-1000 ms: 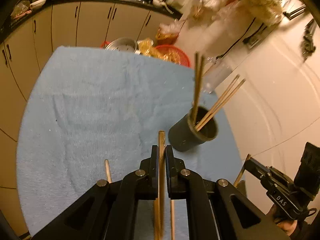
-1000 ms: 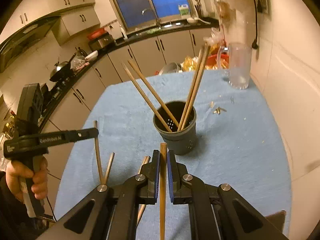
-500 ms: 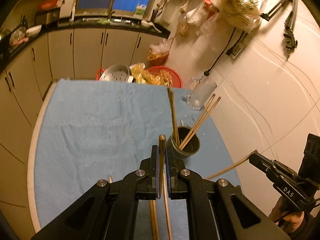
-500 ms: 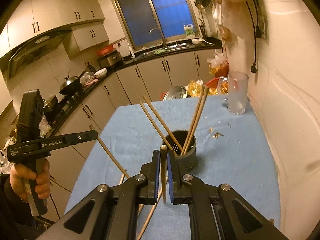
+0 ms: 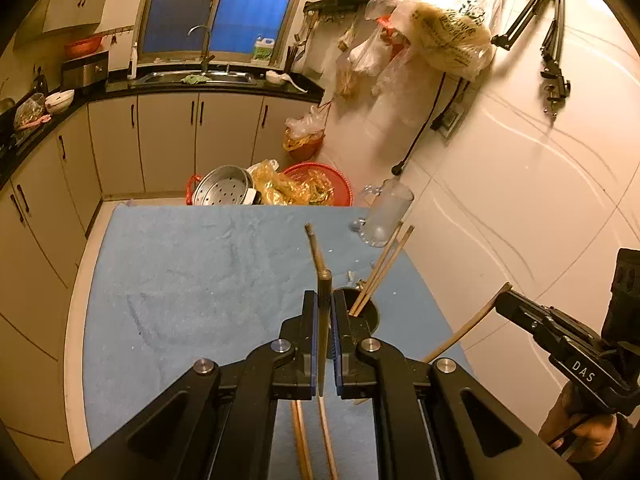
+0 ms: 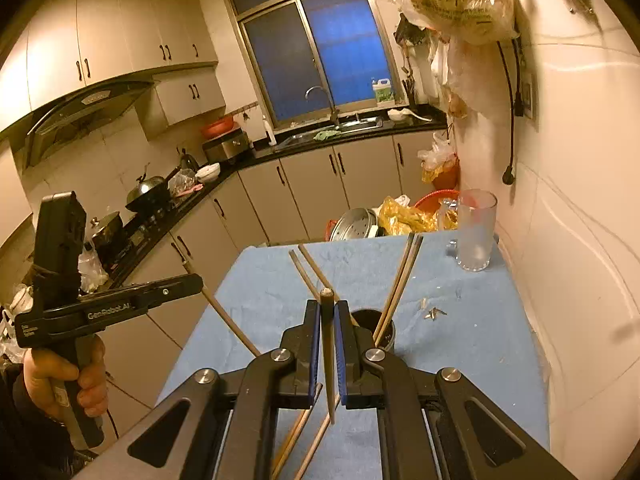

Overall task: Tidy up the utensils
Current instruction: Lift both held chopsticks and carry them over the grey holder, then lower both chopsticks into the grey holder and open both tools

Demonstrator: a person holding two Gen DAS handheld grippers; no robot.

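Note:
My left gripper (image 5: 323, 305) is shut on a wooden chopstick (image 5: 322, 344) and holds it in the air above the blue cloth (image 5: 192, 280). My right gripper (image 6: 328, 313) is likewise shut on a second chopstick (image 6: 329, 364). A dark round utensil holder (image 6: 387, 335) stands on the cloth just beyond both grippers, with several chopsticks (image 6: 402, 276) leaning in it. In the left wrist view the holder (image 5: 371, 313) is partly hidden behind my right finger. Each gripper shows in the other's view: right gripper (image 5: 505, 300), left gripper (image 6: 197, 280). Loose chopsticks (image 5: 301, 436) lie on the cloth below.
A frosted glass mug (image 6: 476, 232) stands at the far right of the table by the white wall. Small scraps (image 6: 434, 313) lie on the cloth near the holder. Behind the table's far edge sit a metal steamer pot (image 5: 224, 192) and a red basket (image 5: 320, 184).
Both grippers have risen, each lifting its chopstick clear of the cloth. The table and holder now sit lower and farther off in both views.

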